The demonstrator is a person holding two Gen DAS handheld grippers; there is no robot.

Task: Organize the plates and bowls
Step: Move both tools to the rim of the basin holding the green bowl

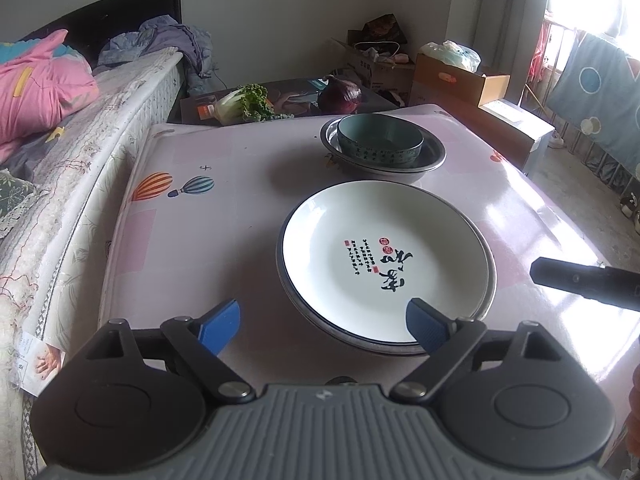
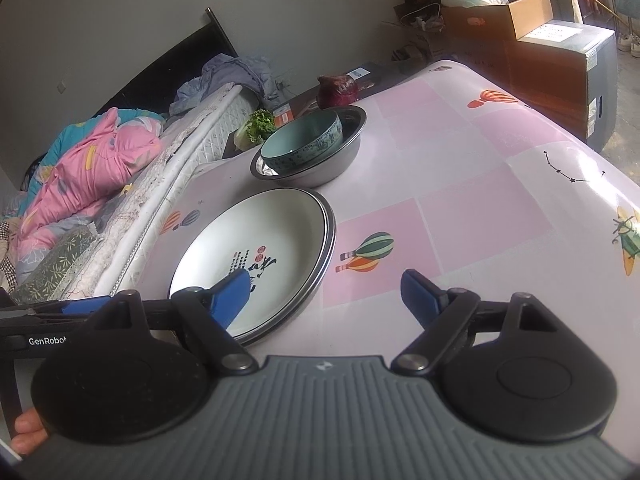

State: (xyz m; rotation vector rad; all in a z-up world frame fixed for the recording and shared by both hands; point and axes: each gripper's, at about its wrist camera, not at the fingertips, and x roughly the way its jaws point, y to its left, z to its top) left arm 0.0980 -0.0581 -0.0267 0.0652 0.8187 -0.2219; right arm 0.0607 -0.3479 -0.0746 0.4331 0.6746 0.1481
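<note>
A white plate (image 1: 384, 256) with black calligraphy lies on top of another plate with a grey rim, near the front of the pink table (image 1: 208, 240). Behind it a teal bowl (image 1: 380, 136) sits inside a steel basin (image 1: 434, 160). My left gripper (image 1: 323, 312) is open and holds nothing, its right finger hovering over the plate's near rim. In the right wrist view the plate (image 2: 260, 248), bowl (image 2: 304, 140) and basin (image 2: 354, 136) lie ahead to the left. My right gripper (image 2: 324, 280) is open and holds nothing, its left finger above the plate's near edge.
A bed (image 1: 60, 168) with pink bedding runs along the table's left side. A leafy green vegetable (image 1: 244, 104) and a purple cabbage (image 1: 340, 94) lie on a low surface behind the table. Cardboard boxes (image 1: 460, 80) stand at the back right. A fingertip (image 2: 28, 432) shows at the lower left.
</note>
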